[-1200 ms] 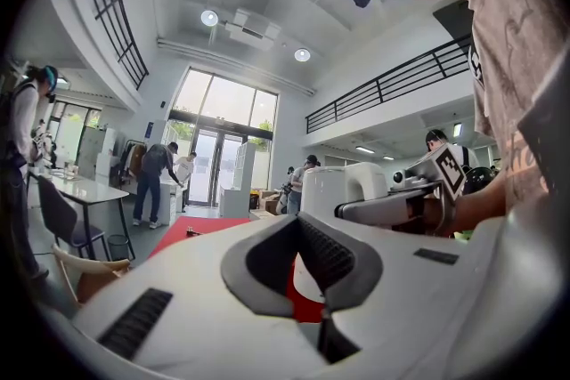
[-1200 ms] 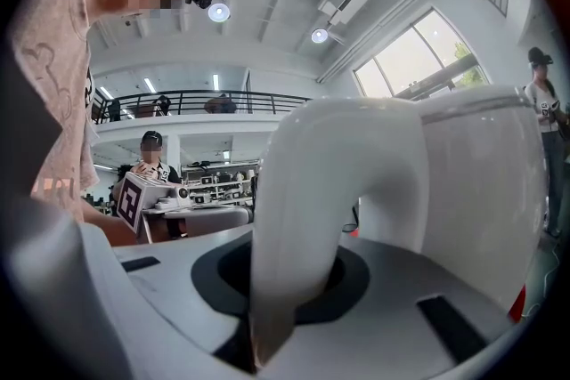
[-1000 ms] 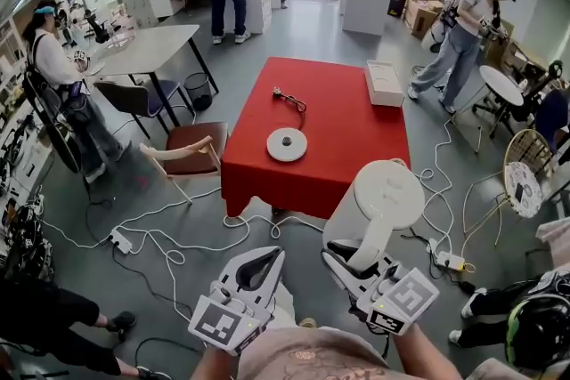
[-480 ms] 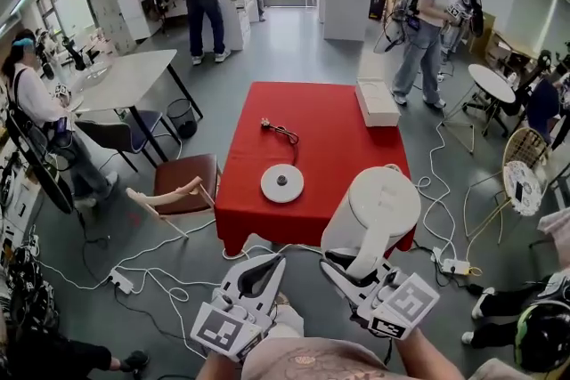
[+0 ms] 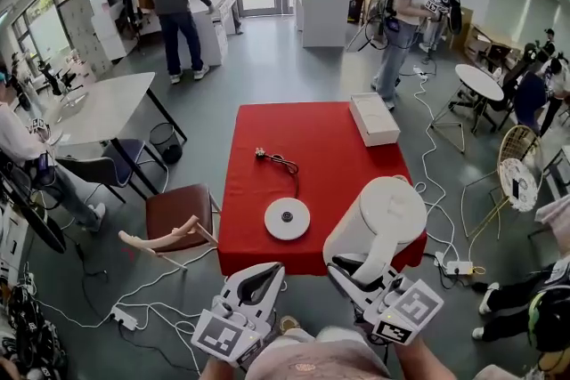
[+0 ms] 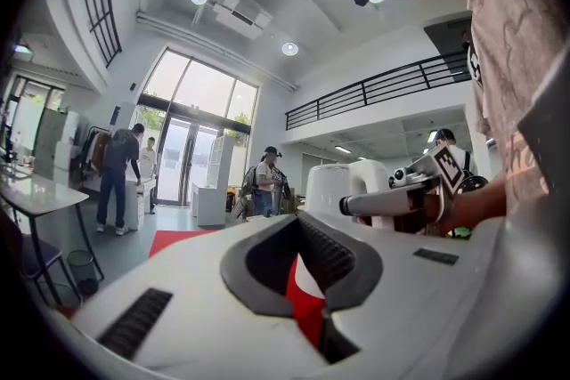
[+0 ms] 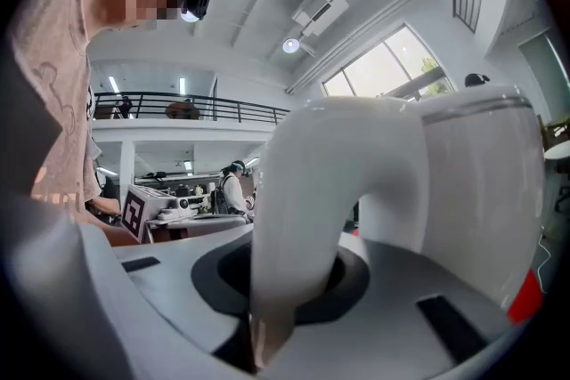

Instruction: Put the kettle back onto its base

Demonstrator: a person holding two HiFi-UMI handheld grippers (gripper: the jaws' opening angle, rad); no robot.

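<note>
Head view: white plastic kettle covers the near right corner of the red cloth-covered table, and its handle is mostly tucked under its own body. The jaw tips of the right gripper are lost behind that handle. Both forearms cut off by the bottom edge. Plug on the black cord too small to make out. Right gripper view: kettle blocks nearly all of the table.
</note>
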